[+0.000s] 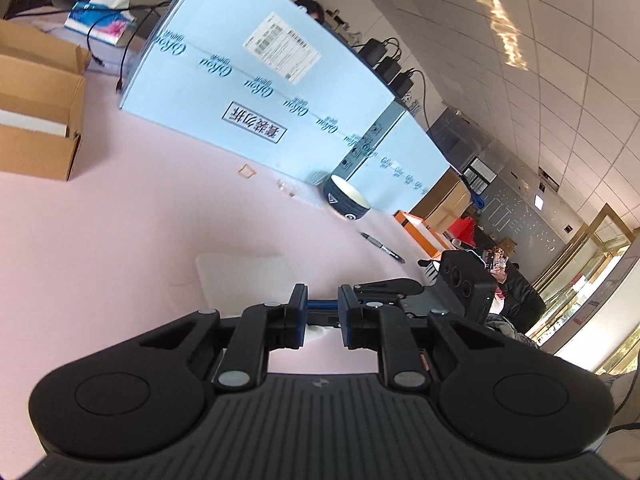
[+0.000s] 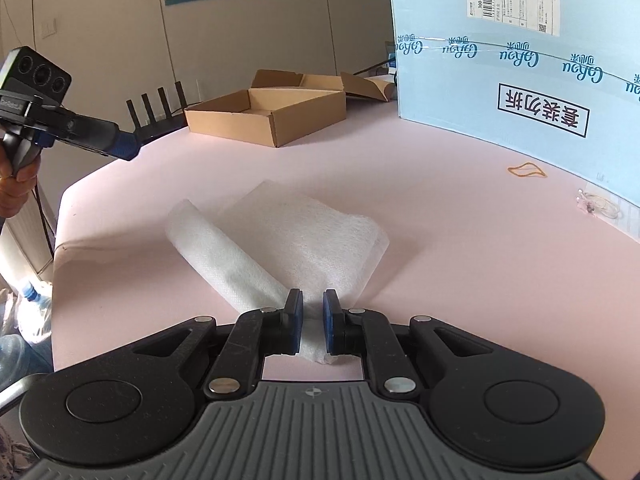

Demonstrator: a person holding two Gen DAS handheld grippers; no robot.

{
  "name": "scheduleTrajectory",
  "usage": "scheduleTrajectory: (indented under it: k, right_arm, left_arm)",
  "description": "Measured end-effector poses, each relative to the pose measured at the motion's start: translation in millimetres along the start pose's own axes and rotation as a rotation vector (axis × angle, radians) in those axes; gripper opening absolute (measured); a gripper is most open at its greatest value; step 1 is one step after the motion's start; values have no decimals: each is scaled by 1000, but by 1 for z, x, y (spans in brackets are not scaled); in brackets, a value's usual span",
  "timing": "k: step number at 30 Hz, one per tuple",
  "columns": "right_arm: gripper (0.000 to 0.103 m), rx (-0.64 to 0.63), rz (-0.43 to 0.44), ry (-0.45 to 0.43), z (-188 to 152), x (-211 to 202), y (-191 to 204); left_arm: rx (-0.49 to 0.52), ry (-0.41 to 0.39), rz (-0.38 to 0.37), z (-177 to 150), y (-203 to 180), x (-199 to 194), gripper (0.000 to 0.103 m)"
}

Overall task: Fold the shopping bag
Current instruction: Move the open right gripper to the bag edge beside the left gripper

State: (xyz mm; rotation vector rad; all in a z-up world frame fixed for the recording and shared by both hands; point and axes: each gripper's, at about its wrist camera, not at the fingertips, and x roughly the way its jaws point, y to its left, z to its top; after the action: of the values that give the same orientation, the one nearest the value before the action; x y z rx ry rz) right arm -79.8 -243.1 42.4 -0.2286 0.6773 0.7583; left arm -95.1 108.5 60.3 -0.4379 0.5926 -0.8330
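Your right gripper (image 2: 312, 322), low in the frame's centre, is pinching the near corner of the white shopping bag (image 2: 304, 236) between narrowed pads, probably pinning it so the fold keeps. The bag is lying mostly folded on the pink table (image 2: 440, 240), one flap rolling loose at its left. Your left gripper (image 1: 322, 316) is standing slightly parted and gripping nothing. Only its view is showing the bowl (image 1: 347, 200) and pen (image 1: 382, 247); only the right view is showing your hand (image 2: 16, 176).
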Motion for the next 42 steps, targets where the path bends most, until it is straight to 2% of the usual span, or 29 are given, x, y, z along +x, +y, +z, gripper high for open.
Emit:
scheduleTrajectory:
  k: [3,5,7,10,13,17,24,28,33,38,40,42]
  right_arm:
    - [9,-1,0,-3,0,0,0]
    - [9,-1,0,-3,0,0,0]
    - [9,-1,0,-5,0,0,0]
    - [9,0,1,-7,-1,-1,0]
    - [10,0,1,-9,-1,-1,-1]
    - [10,4,5,-11,-1,-2,-1]
    - [11,-23,-12,-10,0,-1,4]
    - [11,-22,-12,-10,0,0,3]
    - [11,-19,-8,-9,1,-1,0]
    - [11,-31,-16,-11,0,-2,2]
    - [11,-30,-16,-13,0,-1,1]
    - [12,-29,-16,-13,0,-1,1]
  left_arm:
    - [52,6,-32,-8,-15,17,14]
    - [50,44,-36,-13,-17,44,14]
    - [23,111,-6,-19,-10,72,14]
    - [0,204,79,-26,4,97,14]
    - [-69,197,77,-31,22,98,8]
    - [-88,198,77,-36,33,89,3]
    - [-224,143,68,-40,47,74,4]
    - [-219,115,3,-36,38,74,6]
    - [-208,85,-24,-32,34,85,6]
    - [-182,96,55,-30,38,97,6]
    - [-190,71,71,-31,46,98,8]
    - [-167,72,76,-32,49,97,4]
